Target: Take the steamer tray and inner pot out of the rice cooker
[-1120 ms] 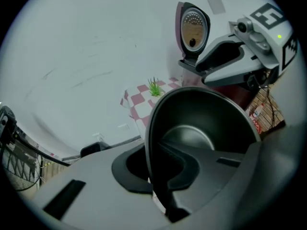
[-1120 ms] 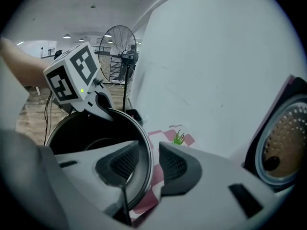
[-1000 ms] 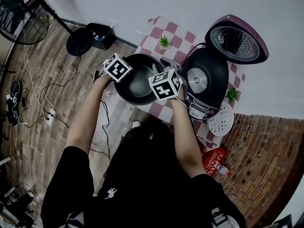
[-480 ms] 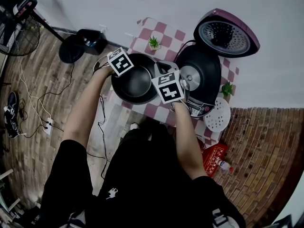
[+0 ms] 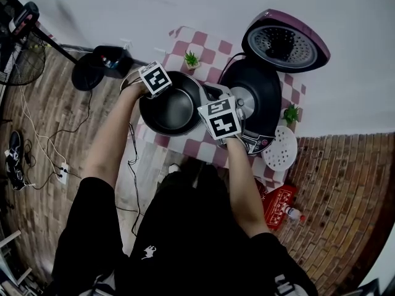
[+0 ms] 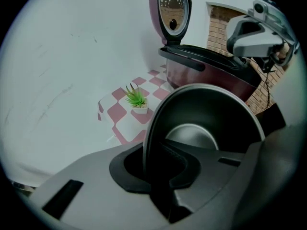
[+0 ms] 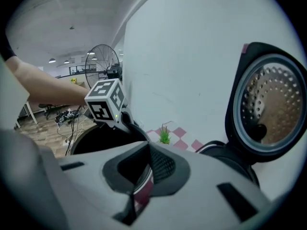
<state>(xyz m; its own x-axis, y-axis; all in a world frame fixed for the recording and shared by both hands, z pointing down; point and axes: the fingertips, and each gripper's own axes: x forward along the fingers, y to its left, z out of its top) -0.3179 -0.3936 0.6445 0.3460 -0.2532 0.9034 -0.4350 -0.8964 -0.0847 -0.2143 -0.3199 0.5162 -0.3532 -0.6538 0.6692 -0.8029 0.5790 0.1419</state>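
The inner pot (image 5: 174, 110) is rigid, slick metal — your right hand-held gripper (image 7: 144, 174) pinches its thin rim. The left hand-held gripper (image 6: 151, 169), jaws just easing apart, narrowly clamps the opposite edge.

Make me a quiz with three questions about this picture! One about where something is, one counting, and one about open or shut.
1. Where is the white tray with holes? A on the table beside the cooker; B inside the cooker; C on the floor.
2. How many little green plants are there? A one; B four; C two.
3. The cooker's lid is: A shut; B open; C missing.
Answers: 1 A, it lies on the checked cloth. 2 C, one at the back, one by the cooker. 3 B, it stands tipped back.
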